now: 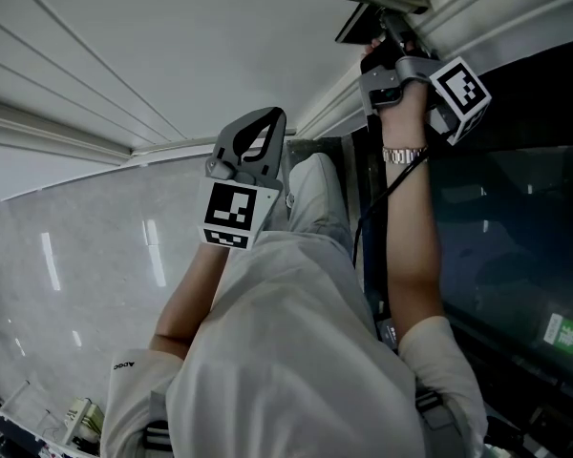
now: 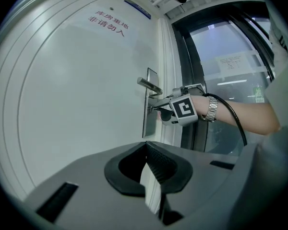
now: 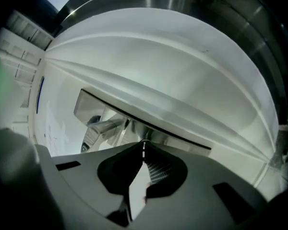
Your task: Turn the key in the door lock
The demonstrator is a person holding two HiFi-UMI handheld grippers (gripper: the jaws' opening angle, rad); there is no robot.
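Note:
The white door (image 2: 77,95) carries a metal lock plate (image 2: 151,104) with a lever handle (image 2: 149,85) above the keyhole. My right gripper (image 2: 156,108) points level at the plate, shut on the key (image 3: 143,148), which shows as a thin bright strip between its tips. In the head view that gripper (image 1: 377,44) is pressed up to the lock plate (image 1: 358,22) at the top. The handle (image 3: 103,128) lies just left of its jaws. My left gripper (image 1: 272,114) hangs back from the door near my body, jaws shut on nothing (image 2: 145,145).
A dark-framed glass panel (image 2: 216,47) stands right of the door, with a paper notice (image 2: 235,63) on it. Red lettering (image 2: 108,23) is printed high on the door. A glossy pale floor (image 1: 76,256) spreads to the left, below my leg (image 1: 315,218).

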